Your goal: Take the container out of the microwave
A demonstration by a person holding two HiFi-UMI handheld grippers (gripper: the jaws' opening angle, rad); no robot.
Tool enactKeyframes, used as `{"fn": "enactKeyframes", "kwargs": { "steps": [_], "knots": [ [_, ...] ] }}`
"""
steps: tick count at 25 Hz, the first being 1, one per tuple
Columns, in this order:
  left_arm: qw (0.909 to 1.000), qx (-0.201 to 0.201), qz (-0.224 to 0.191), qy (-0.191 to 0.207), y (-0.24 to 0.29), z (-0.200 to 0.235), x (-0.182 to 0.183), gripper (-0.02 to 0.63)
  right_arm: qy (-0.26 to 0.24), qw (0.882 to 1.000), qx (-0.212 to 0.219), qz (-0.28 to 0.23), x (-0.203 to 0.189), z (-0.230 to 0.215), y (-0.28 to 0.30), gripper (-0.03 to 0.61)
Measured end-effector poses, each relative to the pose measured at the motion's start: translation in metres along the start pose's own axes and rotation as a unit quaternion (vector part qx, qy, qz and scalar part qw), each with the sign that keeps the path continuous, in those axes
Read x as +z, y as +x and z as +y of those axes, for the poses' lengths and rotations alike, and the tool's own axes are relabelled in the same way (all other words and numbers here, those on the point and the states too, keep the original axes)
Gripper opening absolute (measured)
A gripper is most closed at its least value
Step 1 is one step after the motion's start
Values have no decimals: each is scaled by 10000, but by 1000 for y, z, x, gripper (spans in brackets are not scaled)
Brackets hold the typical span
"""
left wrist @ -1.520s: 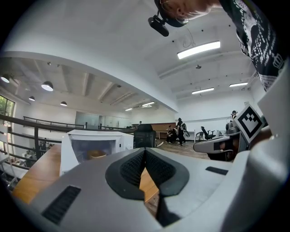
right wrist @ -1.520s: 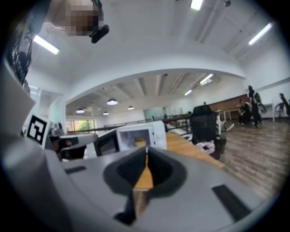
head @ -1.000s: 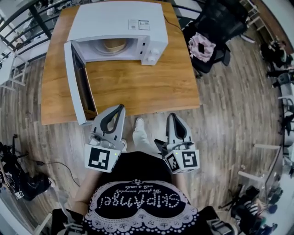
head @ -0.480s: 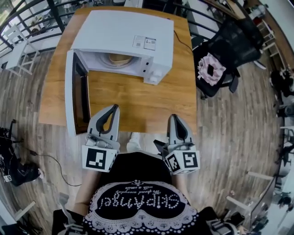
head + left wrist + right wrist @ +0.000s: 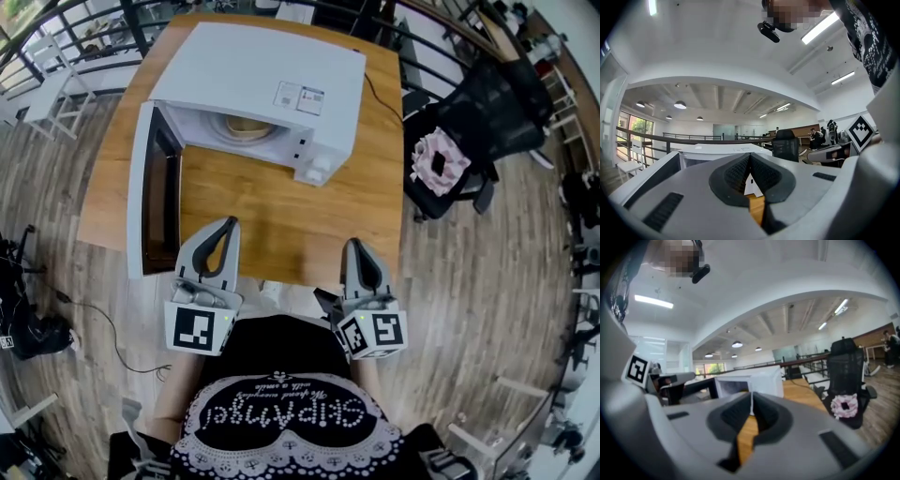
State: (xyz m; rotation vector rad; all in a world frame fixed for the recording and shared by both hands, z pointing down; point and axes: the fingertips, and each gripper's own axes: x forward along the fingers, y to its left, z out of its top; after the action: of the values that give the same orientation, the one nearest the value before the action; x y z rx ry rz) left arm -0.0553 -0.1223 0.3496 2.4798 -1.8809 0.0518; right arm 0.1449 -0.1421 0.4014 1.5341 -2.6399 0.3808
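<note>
Jaws together on both, nothing btwn. L gripper (image 5: pixel 227 225) & R gripper (image 5: pixel 355 246): tips over near edge of wooden table (image 5: pixel 281 220). Tan container (image 5: pixel 246 127) inside white microwave (image 5: pixel 262 80), door (image 5: pixel 155 202) open left, well apart from the 2 grippers.

A wooden desk (image 5: pixel 281 216) stands ahead of the fingers (image 5: pixel 197 253), on a wood-plank floor (image 5: pixel 487 281). To their right, a black office chair (image 5: pixel 487 103) carries a pink cloth (image 5: pixel 439 161). A black railing (image 5: pixel 141 28) runs beyond the desk. Strip lights (image 5: pixel 825 26) cross the white ceiling, and windows (image 5: pixel 635 129) glow far left.
</note>
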Motion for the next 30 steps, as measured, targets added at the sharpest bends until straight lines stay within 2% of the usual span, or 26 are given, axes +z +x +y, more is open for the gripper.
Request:
{"fn": "enactKeyframes", "kwargs": {
  "steps": [7, 30],
  "knots": [
    [10000, 27, -13, -77, 3, 2, -1, 25, -32, 10000, 39, 76, -1, 1, 6, 35],
    [9994, -328, -29, -132, 24, 41, 10, 25, 107, 9997, -219, 48, 15, 26, 36, 35]
  ]
}}
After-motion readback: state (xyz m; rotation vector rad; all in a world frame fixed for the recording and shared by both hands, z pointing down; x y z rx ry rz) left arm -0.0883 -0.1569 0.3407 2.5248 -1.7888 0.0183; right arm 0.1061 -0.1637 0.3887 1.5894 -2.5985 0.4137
